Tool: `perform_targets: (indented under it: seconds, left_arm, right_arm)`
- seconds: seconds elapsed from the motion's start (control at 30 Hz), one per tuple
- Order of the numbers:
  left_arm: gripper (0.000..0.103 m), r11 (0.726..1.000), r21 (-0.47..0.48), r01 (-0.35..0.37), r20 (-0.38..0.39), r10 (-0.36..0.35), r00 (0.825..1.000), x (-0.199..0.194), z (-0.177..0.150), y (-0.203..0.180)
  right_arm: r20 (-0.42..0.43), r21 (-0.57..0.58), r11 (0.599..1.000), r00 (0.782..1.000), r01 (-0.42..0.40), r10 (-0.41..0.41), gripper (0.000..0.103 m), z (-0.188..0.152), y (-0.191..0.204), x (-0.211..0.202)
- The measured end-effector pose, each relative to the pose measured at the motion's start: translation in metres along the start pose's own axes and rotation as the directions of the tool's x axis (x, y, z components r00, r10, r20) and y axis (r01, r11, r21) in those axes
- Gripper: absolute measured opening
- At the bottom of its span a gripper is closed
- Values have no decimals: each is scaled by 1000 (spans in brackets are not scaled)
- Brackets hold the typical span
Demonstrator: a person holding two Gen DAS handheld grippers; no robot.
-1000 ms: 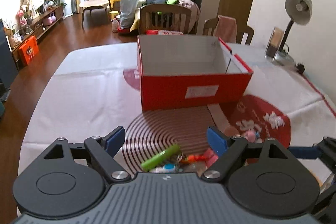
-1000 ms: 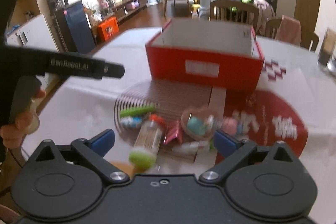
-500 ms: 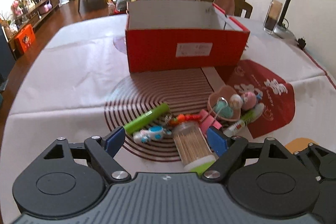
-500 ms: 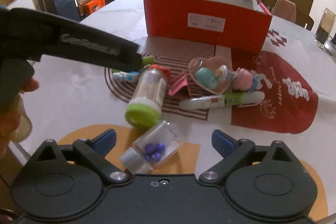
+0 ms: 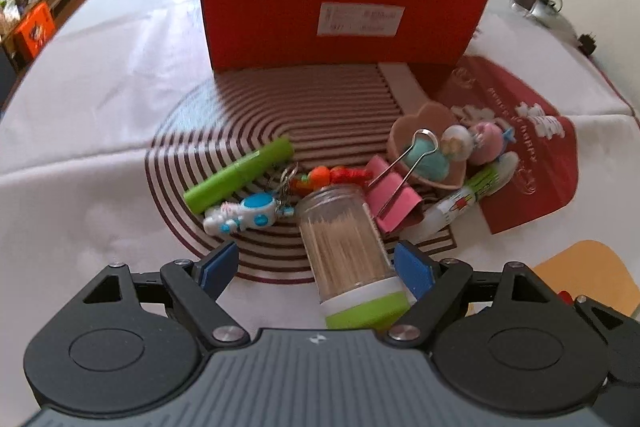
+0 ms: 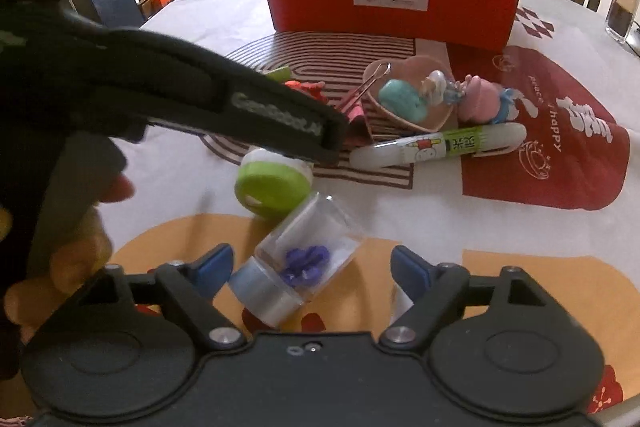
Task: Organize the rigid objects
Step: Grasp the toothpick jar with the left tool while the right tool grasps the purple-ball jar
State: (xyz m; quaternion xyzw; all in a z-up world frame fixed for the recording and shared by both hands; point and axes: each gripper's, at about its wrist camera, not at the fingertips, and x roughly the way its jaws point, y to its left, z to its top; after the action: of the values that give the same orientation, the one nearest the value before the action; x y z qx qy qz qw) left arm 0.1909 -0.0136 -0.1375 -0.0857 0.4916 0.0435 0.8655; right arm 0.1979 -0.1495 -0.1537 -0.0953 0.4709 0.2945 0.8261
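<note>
Both grippers have come down and forward since a second ago: the clutter that then sat low and small now fills the middle of each view, and the red box [image 5: 340,15] has slid up toward the top edge.

The left gripper [image 5: 316,267] has its blue pads spread wide, and the toothpick jar [image 5: 348,251] lies on its side between them, green cap toward the camera. Its glass sits close against the right pad [image 5: 414,269], while a clear gap shows at the other pad; nothing is clamped. Beyond the jar lie a green tube [image 5: 240,179], a blue-and-white figure [image 5: 244,215], a pink binder clip [image 5: 394,199], a heart-shaped dish [image 5: 432,147] and a white-and-green pen [image 5: 468,199], all scattered on the patterned tablecloth [image 5: 100,107] in front of the box.

The right gripper [image 6: 312,267] is likewise wide open, with a small clear vial [image 6: 300,263] of purple bits lying tilted between its fingers, silver cap nearest, touching neither pad as far as I can see. In this view the left gripper's black body crosses the left half and covers most of the toothpick jar, leaving only its green cap in sight. The box's interior is cut off in both views, and the label on its front is too blurred to read.
</note>
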Motion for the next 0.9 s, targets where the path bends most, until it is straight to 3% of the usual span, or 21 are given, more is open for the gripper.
perform_targets:
  seconds: [0.37,0.47,0.6,0.67,0.9]
  left_arm:
    - [84,999,36,6,-33,-4,999,11,0,-5]
    - [71,996,85,11,-35,-8,999,11,1,-11]
    - [64,995,99,17,-36,-13,999,10,2,-14]
    - [53,994,106,24,-37,-20,999,8,3,-16]
    - [46,998,60,36,-52,-33,998,2,1,-7]
  right_arm:
    - [-35,-5,999,999,-41,41,67,0,-4,0]
    - [-47,-5,998,997,-60,60,60,2,-7,-2]
    - [-60,-4,997,995,-79,79,51,3,-11,-3]
    - [-63,-1,997,995,-81,80,47,5,-13,-2]
    - [-65,-2,997,995,-72,71,42,7,-19,-8]
